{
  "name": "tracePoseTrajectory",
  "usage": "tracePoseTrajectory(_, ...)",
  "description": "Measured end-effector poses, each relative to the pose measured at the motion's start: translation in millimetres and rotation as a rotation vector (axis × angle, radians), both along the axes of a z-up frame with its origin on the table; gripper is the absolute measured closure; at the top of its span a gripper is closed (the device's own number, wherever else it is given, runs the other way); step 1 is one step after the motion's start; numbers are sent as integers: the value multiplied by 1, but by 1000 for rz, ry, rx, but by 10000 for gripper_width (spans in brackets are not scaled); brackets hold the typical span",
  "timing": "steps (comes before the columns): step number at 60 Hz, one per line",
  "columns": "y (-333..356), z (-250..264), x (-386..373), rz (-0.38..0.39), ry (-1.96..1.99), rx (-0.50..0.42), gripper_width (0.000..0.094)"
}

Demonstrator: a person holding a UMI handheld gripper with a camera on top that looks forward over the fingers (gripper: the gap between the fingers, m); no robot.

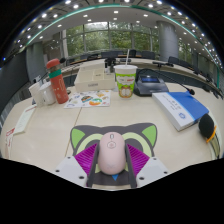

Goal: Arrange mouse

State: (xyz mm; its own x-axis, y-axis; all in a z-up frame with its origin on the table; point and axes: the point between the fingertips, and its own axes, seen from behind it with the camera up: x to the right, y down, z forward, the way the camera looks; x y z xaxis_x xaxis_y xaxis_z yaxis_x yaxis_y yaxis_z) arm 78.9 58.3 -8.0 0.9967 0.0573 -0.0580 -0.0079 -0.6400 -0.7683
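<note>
A pale pink mouse sits lengthwise between the two fingers of my gripper. Both magenta pads press against its sides, so the gripper is shut on it. The mouse's front half lies over a grey cat-shaped mouse mat with a green rim and two pointed ears. This mat lies flat on the beige table, just ahead of the fingers. I cannot tell whether the mouse rests on the mat or hangs slightly above it.
Beyond the mat stand a green-and-white cup, a red bottle next to a white container, and a colourful sheet. To the right lie a blue book and a black object.
</note>
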Motion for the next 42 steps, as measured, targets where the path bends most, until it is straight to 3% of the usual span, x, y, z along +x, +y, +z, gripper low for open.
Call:
tracePoseTrajectory(2, -3, 3, -1, 4, 8, 2, 367)
tracePoseTrajectory(7, -13, 16, 0, 11, 11, 13, 64)
tracePoseTrajectory(16, -53, 72, 6, -22, -32, 50, 83)
tracePoseTrajectory(27, -152, 148, 4, -58, -83, 73, 83)
tracePoseTrajectory(42, -288, 202, -11, -61, -110, 82, 77)
